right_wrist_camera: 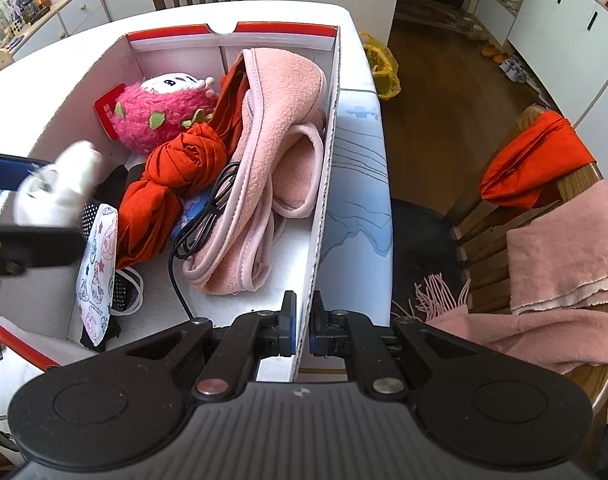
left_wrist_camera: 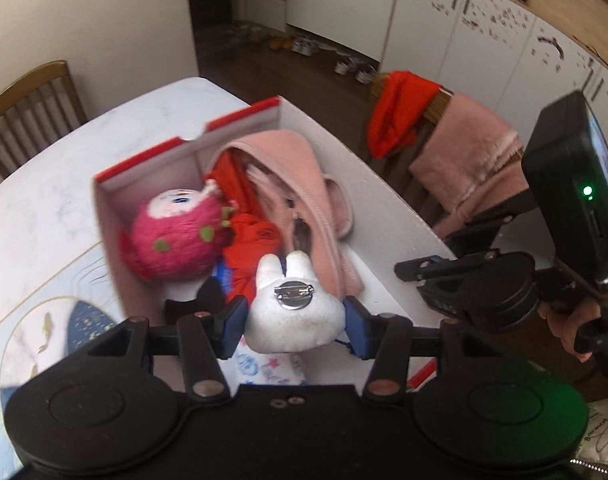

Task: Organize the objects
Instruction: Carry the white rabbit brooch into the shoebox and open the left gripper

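White cabinets (left_wrist_camera: 483,32) and dark floorboards back a kitchen where a pale desk (left_wrist_camera: 64,168) carries an open white box with red trim (right_wrist_camera: 327,128) near its far corner. Inside the box lie a pink strawberry plush (right_wrist_camera: 160,116) by the far wall, a twisted orange cloth (right_wrist_camera: 176,168) in the middle, a pink fleece garment (right_wrist_camera: 280,120) along the wall nearest the desk's edge, a black cable (right_wrist_camera: 208,216) across it, and a printed pouch (right_wrist_camera: 100,264) partly under the left gripper's black arm. Writing on the pouch and on a red card behind the plush is too blurred to read.

The left gripper (left_wrist_camera: 294,322) hangs over the box, its jaws clamped on a white bunny brooch (left_wrist_camera: 296,312) whose metal pin back faces up; in the right wrist view the brooch is a motion-blurred white smear. The right gripper (right_wrist_camera: 302,320) has its jaws pinched on the box's near wall. Beside the desk, a wooden chair (right_wrist_camera: 575,184) draped with an orange cloth and pink blanket (right_wrist_camera: 563,248) crowds that side. A yellow bag (right_wrist_camera: 379,68) sits on the floor, half hidden by the desk.
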A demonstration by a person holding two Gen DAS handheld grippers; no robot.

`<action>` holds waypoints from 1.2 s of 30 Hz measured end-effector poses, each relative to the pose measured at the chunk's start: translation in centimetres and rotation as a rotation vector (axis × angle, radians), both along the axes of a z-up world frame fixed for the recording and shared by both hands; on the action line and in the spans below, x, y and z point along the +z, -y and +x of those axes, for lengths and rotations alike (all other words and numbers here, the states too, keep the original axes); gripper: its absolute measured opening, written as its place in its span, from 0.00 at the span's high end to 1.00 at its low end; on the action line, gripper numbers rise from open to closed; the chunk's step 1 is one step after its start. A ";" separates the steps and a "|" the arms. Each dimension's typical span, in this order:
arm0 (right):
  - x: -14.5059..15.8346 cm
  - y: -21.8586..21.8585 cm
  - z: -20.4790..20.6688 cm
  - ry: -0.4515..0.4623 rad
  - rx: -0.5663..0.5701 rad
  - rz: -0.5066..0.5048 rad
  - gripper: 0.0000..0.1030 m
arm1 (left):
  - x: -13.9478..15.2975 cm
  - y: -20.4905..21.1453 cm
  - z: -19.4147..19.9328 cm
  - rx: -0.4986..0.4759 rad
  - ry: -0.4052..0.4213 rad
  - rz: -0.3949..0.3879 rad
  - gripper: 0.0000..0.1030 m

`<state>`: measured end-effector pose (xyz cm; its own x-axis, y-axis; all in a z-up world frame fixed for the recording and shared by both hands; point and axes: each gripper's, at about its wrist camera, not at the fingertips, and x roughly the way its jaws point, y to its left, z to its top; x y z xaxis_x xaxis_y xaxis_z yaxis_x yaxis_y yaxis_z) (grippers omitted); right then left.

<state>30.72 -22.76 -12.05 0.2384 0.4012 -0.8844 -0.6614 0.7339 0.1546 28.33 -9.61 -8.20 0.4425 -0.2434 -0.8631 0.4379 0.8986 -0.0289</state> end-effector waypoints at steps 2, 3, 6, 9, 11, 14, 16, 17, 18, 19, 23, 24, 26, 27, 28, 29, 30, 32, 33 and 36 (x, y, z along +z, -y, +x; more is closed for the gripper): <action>0.0 0.0 0.0 0.001 0.004 0.000 0.95 | -0.7 0.7 0.4 -0.031 -0.017 0.011 0.51; 0.0 0.0 0.0 0.002 0.006 0.000 0.95 | -1.0 1.0 0.5 -0.047 -0.025 0.023 0.51; 0.0 0.0 0.0 0.003 0.012 0.000 0.95 | -2.2 2.0 1.0 -0.091 -0.056 0.048 0.51; 0.0 0.0 0.0 0.003 0.013 0.002 0.95 | -3.4 2.4 1.6 -0.118 -0.107 0.057 0.51; 0.0 0.1 0.0 0.001 0.014 0.004 0.95 | -4.0 2.6 1.9 -0.130 -0.137 0.058 0.51; 0.0 0.1 0.0 0.001 0.014 0.005 0.95 | -5.0 2.7 2.3 -0.143 -0.179 0.070 0.51; 0.0 0.1 -0.1 0.001 0.015 0.004 0.95 | -5.6 2.7 2.5 -0.149 -0.200 0.075 0.51; 0.0 0.2 -0.1 0.001 0.015 0.004 0.95 | -5.8 2.6 2.5 -0.149 -0.209 0.077 0.51; 0.0 0.2 0.0 0.000 0.014 0.005 0.95 | -6.0 2.6 2.6 -0.149 -0.214 0.080 0.51; 0.0 0.2 -0.1 0.000 0.014 0.006 0.95 | -6.2 2.6 2.6 -0.151 -0.223 0.081 0.50; 0.0 0.2 -0.1 -0.001 0.015 0.006 0.95 | -6.8 2.6 3.0 -0.162 -0.250 0.087 0.50; 0.0 0.2 -0.1 -0.002 0.014 0.006 0.95 | -6.8 2.5 3.0 -0.163 -0.249 0.084 0.49; -0.1 0.2 -0.1 -0.002 0.015 0.007 0.95 | -6.7 2.3 3.0 -0.158 -0.250 0.068 0.45; 0.0 0.2 -0.1 -0.002 0.015 0.007 0.95 | -6.6 2.2 3.0 -0.154 -0.247 0.059 0.41; 0.0 0.2 -0.1 -0.002 0.015 0.006 0.95 | -6.5 2.0 3.0 -0.151 -0.242 0.052 0.39; -0.1 0.2 -0.1 -0.003 0.015 0.007 0.95 | -6.4 1.9 3.0 -0.152 -0.241 0.048 0.38; -0.1 0.2 -0.1 -0.003 0.015 0.007 0.95 | -6.3 1.7 3.0 -0.152 -0.242 0.046 0.38; -0.1 0.2 -0.1 -0.003 0.015 0.006 0.95 | -6.1 1.5 2.8 -0.154 -0.236 0.044 0.37; -0.1 0.2 -0.1 -0.003 0.015 0.005 0.95 | -6.0 1.4 2.8 -0.155 -0.233 0.043 0.37; -0.1 0.2 -0.1 -0.004 0.015 0.005 0.95 | -5.7 1.4 2.5 -0.156 -0.220 0.042 0.36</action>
<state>30.60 -22.96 -12.12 0.2291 0.4088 -0.8834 -0.6719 0.7231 0.1604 30.79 -10.99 -13.87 0.2031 -0.2559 -0.9451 0.5583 0.8232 -0.1029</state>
